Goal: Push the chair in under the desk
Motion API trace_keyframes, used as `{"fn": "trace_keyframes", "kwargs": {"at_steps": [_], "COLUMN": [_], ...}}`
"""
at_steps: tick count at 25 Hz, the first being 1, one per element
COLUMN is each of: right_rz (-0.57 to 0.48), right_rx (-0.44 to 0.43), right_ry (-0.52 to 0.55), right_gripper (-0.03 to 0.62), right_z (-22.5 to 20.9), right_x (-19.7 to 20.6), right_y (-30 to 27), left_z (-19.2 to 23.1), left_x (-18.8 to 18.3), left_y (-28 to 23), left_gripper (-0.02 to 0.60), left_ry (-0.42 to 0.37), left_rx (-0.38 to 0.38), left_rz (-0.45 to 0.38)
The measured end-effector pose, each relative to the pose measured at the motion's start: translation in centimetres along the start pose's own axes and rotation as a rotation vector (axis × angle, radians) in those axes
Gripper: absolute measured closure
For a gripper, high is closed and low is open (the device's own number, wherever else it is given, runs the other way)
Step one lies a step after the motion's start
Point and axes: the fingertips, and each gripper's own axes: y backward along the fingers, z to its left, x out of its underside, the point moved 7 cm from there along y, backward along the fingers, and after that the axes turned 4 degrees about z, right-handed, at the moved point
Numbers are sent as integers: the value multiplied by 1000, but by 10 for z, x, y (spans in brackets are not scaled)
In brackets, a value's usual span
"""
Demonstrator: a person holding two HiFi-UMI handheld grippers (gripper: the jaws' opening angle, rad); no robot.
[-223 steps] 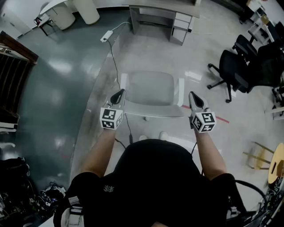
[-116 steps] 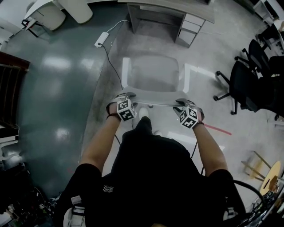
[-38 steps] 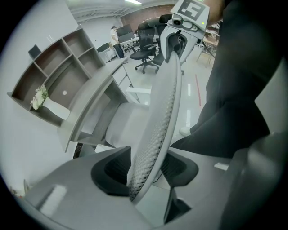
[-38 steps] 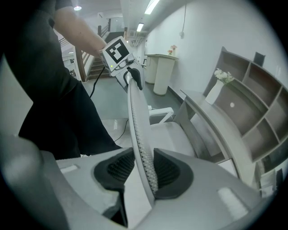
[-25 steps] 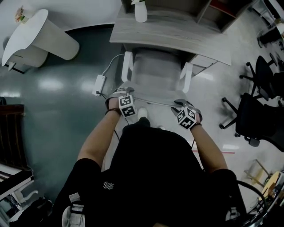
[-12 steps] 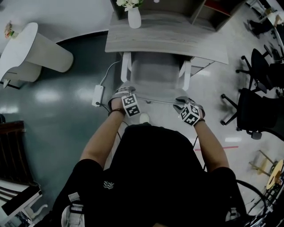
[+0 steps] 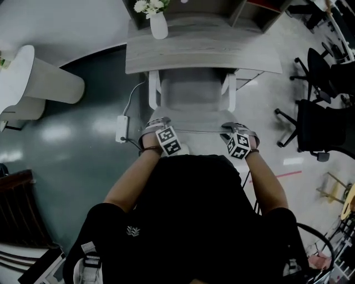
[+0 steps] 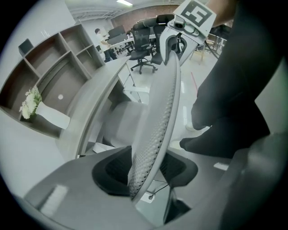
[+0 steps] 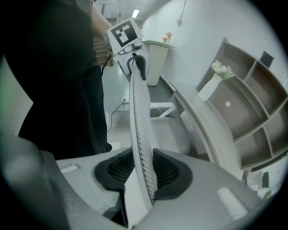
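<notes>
Clamping the top rim of the mesh backrest, the left gripper sits a little left of centre in the head view, its marker cube turned up toward the camera. In the left gripper view the perforated edge runs straight up between the dark pads, which hug it on both sides. The right gripper has the same rim at the other end, right of centre, and its jaws are closing with the mesh edge between them. The right gripper view shows the pads pressed against that thin white rim. Both forearms reach forward from the person's black top, which fills the lower half of the head view.

Beyond the grippers, the chair stands at the centre of the frame, its grey seat running up to the near edge of the desk. Its front disappears beneath that edge, and the white armrests touch the desk line on either side. The backrest and most of the seat are on the near side, out from under the top.

On the desk's upper left corner stands a white vase with pale flowers. A shelf unit rises behind the desk along the top edge. On the dark floor to the left of the chair lies a white power strip with its cable trailing. A white stand fills the upper left, and black office chairs crowd the right edge
</notes>
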Motion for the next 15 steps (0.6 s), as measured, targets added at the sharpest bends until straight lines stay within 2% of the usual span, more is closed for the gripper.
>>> {"fn": "trace_keyframes", "kwargs": {"at_steps": [3, 11, 15], "right_rz": [5, -14, -18], "right_rx": [9, 31, 50], "right_ry": [-3, 8, 9], "right_gripper": [468, 465, 462], "right_z": [0, 3, 7], "right_x": [2, 5, 8], "right_y": [2, 4, 5], "left_z": [-1, -5, -12], "left_x": [-3, -3, -4], "left_y": [1, 9, 11], "left_gripper": [394, 397, 402], "left_ry": [-3, 33, 48], "left_rx": [27, 33, 59], "left_rz": [-2, -27, -32]}}
